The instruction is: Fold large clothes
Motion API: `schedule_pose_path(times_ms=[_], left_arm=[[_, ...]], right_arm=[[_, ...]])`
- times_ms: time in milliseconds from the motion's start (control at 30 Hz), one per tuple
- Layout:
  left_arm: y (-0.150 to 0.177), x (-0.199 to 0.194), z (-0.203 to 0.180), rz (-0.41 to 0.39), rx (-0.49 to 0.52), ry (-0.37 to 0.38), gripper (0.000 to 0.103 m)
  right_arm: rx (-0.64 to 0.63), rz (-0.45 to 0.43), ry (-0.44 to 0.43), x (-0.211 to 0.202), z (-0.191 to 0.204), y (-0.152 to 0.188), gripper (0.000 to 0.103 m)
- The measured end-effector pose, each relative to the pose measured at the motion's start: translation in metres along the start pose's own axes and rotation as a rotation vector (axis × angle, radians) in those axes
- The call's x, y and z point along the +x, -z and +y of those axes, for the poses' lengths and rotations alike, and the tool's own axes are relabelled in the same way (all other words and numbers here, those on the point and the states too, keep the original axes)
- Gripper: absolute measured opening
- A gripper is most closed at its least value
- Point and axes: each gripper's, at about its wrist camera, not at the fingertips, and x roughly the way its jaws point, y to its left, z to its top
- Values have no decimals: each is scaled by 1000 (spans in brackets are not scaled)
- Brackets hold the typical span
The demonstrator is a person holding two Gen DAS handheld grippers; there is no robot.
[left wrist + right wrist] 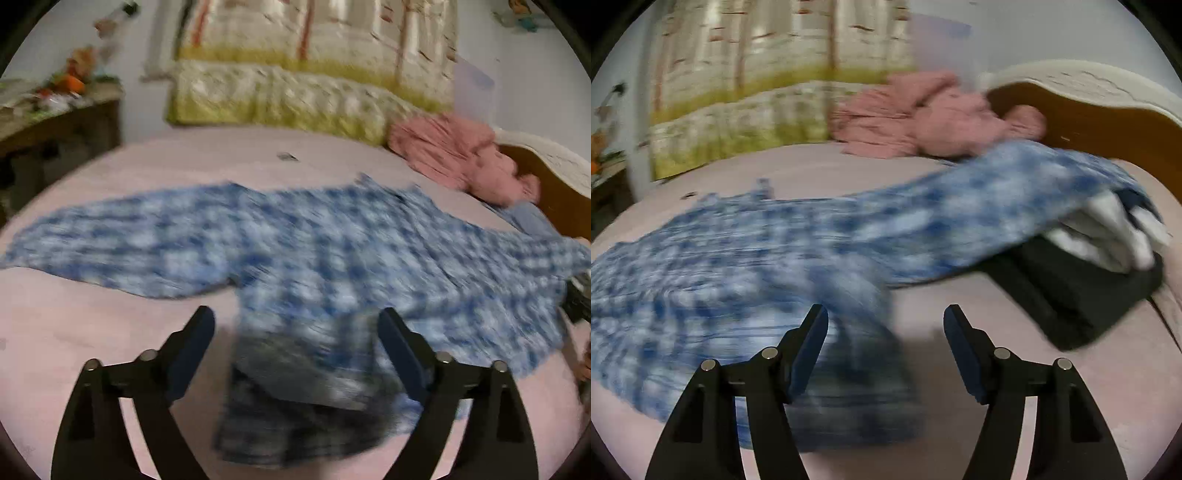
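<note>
1. The blue checked shirt (pixel 314 251) lies spread on the bed (pixel 110 332), blurred.
2. Left hand-held gripper (pixel 295 339) is spread, hem loose between the jaws.
3. Right hand-held gripper (pixel 886 336) is spread, pinching nothing.

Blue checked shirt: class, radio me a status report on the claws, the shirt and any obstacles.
Both claws open, left, right. Blue checked shirt spread on bed, unheld. Dark folded stack beside sleeve.

Blue-and-white checked garment (pixel 314 243) on pale pink sheet (pixel 92 325), beside a crumpled salmon-pink cloth (pixel 461 155).
</note>
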Motion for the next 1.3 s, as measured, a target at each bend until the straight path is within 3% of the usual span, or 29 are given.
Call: schedule_pose_path(times_ms=[133, 167, 300, 333, 400, 467, 533, 633, 733, 833, 900, 933, 967, 1000, 1133, 1200, 1267, 1300], left_arm=[[-1, 11, 19, 5, -23, -212, 93], [1, 11, 25, 16, -35, -197, 92], [0, 7, 38, 86, -113, 161, 93], [0, 6, 35, 100, -112, 213, 93], [1, 11, 29, 134, -94, 221, 98], [4, 19, 25, 175, -51, 128, 98], [8, 28, 29, 223, -34, 107, 98], [4, 11, 29, 162, -48, 230, 98], [-2, -20, 3, 22, 73, 326, 98], [9, -10, -30, 89, 203, 244, 99], [18, 13, -40, 178, 267, 74, 99], [24, 28, -43, 202, 322, -75, 99], [27, 36, -44, 210, 345, -170, 99], [28, 41, -39, 212, 326, -211, 99], [6, 16, 1, 60, 122, -203, 97], [-2, 4, 23, -24, 49, -237, 97], [-6, 5, 42, -49, -8, -309, 97], [-5, 8, 50, -32, -31, -311, 95]], right_arm=[[111, 89, -22, 21, -28, -1, 67], [128, 97, -46, 22, -32, -1, 67], [68, 123, -208, 26, -19, -1, 67], [38, 142, -237, 28, -13, 1, 67], [-34, 179, -217, 36, 7, 4, 67], [-83, 213, -162, 44, 20, 8, 67], [-100, 240, -135, 51, 25, 11, 67], [-78, 232, -103, 50, 20, 11, 67], [-51, 227, -78, 52, 14, 9, 67], [-45, 207, -53, 51, 12, 7, 67], [-52, 187, -30, 45, 11, 8, 67], [-59, 173, -16, 41, 12, 7, 67], [-66, 159, -9, 38, 12, 7, 67], [-71, 152, -9, 35, 12, 7, 67], [-58, 189, 12, 38, 12, 8, 67], [-45, 188, 13, 35, 8, 7, 67], [-43, 175, 48, 31, 6, 7, 67], [-44, 169, 59, 30, 6, 7, 67]])
